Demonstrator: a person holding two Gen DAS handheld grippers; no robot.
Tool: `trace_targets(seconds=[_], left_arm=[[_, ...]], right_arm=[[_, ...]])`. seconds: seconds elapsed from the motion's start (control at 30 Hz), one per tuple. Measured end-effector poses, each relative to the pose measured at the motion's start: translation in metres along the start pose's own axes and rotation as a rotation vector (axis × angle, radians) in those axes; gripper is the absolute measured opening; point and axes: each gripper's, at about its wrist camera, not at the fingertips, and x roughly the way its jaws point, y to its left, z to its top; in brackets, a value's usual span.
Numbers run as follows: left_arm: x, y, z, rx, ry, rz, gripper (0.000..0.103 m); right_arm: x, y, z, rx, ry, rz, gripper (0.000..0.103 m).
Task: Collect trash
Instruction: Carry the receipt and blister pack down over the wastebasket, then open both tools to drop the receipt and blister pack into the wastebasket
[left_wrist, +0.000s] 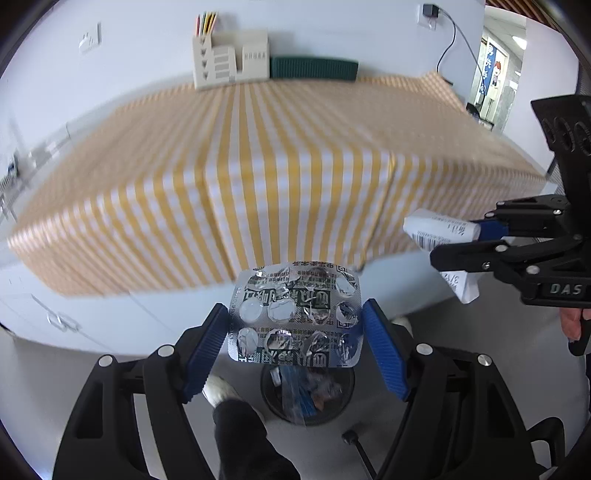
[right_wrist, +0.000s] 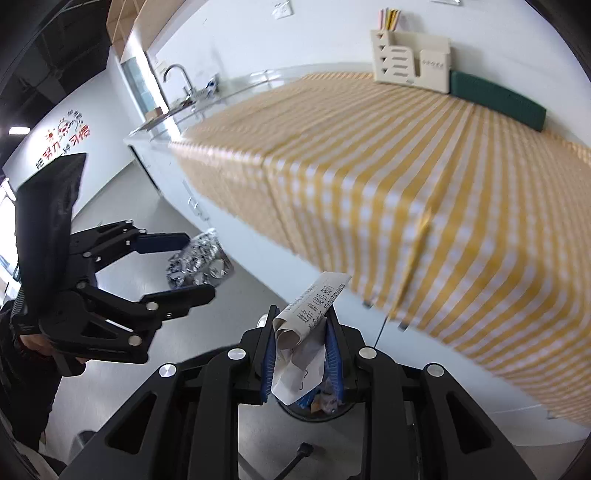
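My left gripper (left_wrist: 295, 325) is shut on a silver empty pill blister pack (left_wrist: 295, 314) and holds it flat above a black trash bin (left_wrist: 334, 404) on the floor. The bin has wrappers in it. My right gripper (right_wrist: 301, 350) is shut on a crumpled white paper slip (right_wrist: 306, 325) with printed text, also above the bin (right_wrist: 314, 410). In the left wrist view the right gripper (left_wrist: 476, 236) is at the right with the paper (left_wrist: 436, 229). In the right wrist view the left gripper (right_wrist: 195, 264) is at the left with the blister pack (right_wrist: 199, 262).
A table with a yellow checked cloth (left_wrist: 258, 166) stands beyond the bin. A beige desk organiser (left_wrist: 229, 59) and a green case (left_wrist: 314, 68) are at its far edge. A black cable (left_wrist: 354, 443) lies on the floor. My shoe (left_wrist: 218, 391) is by the bin.
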Motion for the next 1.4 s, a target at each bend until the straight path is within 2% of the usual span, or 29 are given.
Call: trace_targets(seconds=[0.17,0.3,0.43,0.67,0.93,1.13,1.23,1.3,1.33,1.4], left_arm=[[0.032,0.003,-0.043,-0.019,0.057,-0.001,0.074],[0.073,0.007,-0.079,-0.055,0.122,-0.001,0.074],[0.115,0.009,-0.109,-0.055,0.183,-0.01,0.074],[0.195,0.014,-0.156,-0.046,0.275,-0.019,0.074],[0.275,0.032,-0.195,-0.142,0.375,-0.094,0.074],[0.314,0.024,-0.209,-0.127,0.435,-0.09,0.075],[0.329,0.02,-0.212,-0.119,0.456,-0.1,0.076],[0.338,0.019,-0.215,-0.119,0.466,-0.098,0.076],[0.341,0.02,-0.216,-0.123,0.471,-0.096,0.076],[0.346,0.022,-0.217,-0.134,0.48,-0.084,0.085]], right_arm=[[0.035,0.011,-0.039,0.017,0.062,0.029,0.028],[0.076,0.008,-0.072,0.061,0.117,0.05,0.028],[0.125,-0.002,-0.109,0.137,0.182,0.07,0.028],[0.212,-0.034,-0.152,0.252,0.278,0.08,0.028],[0.304,-0.064,-0.174,0.301,0.39,0.079,0.028],[0.334,-0.077,-0.186,0.325,0.437,0.089,0.03],[0.343,-0.083,-0.186,0.331,0.447,0.086,0.036],[0.348,-0.088,-0.186,0.331,0.459,0.08,0.047],[0.348,-0.088,-0.185,0.328,0.462,0.074,0.048],[0.348,-0.09,-0.184,0.323,0.465,0.066,0.058]])
